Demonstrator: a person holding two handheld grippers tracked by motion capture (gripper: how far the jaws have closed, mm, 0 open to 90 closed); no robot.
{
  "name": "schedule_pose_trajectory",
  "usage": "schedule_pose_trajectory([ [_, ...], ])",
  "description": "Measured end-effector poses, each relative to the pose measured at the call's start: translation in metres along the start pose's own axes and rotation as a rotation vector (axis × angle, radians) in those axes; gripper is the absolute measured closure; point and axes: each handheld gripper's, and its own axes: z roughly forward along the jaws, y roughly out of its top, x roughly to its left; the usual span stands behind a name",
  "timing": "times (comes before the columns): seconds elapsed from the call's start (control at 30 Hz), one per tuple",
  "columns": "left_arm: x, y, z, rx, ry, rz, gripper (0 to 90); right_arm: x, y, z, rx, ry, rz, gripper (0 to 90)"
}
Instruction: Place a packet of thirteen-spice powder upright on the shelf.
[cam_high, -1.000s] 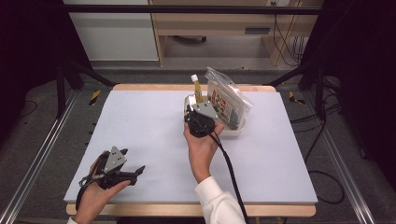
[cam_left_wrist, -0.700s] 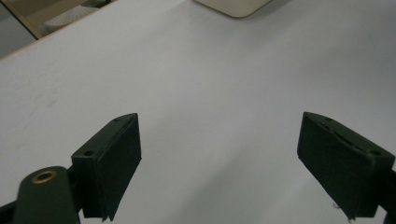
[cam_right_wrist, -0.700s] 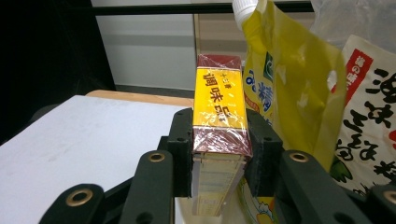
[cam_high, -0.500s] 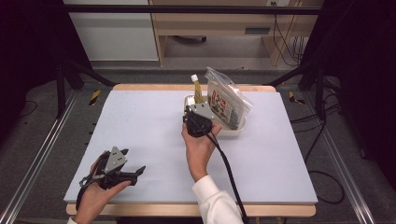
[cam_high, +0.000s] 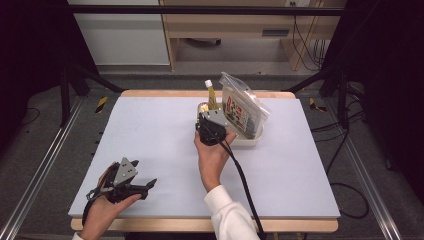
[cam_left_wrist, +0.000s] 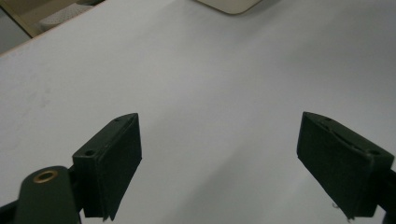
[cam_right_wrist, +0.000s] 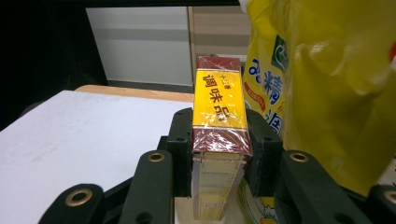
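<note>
In the right gripper view, my right gripper (cam_right_wrist: 219, 135) is shut on a narrow yellow and dark red box (cam_right_wrist: 219, 100) wrapped in clear film, its pads (cam_right_wrist: 183, 140) pressing both long sides. The box stands upright right beside a yellow pouch (cam_right_wrist: 327, 93). From above, the right gripper (cam_high: 207, 118) sits at the near left corner of a white tray (cam_high: 250, 141), and the box's lower end is hidden. My left gripper (cam_high: 147, 187) rests near the table's front left corner. Its jaws stand wide apart over bare table, with nothing between them (cam_left_wrist: 224, 154).
The tray holds a yellow pouch with a white cap (cam_high: 212, 97) and a clear bag of packets (cam_high: 242, 110) leaning to the right. The grey table top (cam_high: 125, 130) has a wooden edge. The right gripper's black cable (cam_high: 242, 175) trails back over the forearm.
</note>
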Motion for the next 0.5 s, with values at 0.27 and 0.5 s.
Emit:
schedule_pose_trajectory([
  [0.27, 0.0, -0.0001, 0.001, 0.004, -0.002, 0.001, 13.7, -0.0019, -0.0021, 0.0054, 0.014, -0.001, 0.007, 67.7],
  [0.5, -0.0005, 0.0004, 0.001, 0.005, -0.002, 0.008, 13.7, -0.0022, -0.0039, 0.0092, 0.023, -0.002, 0.002, 67.6],
])
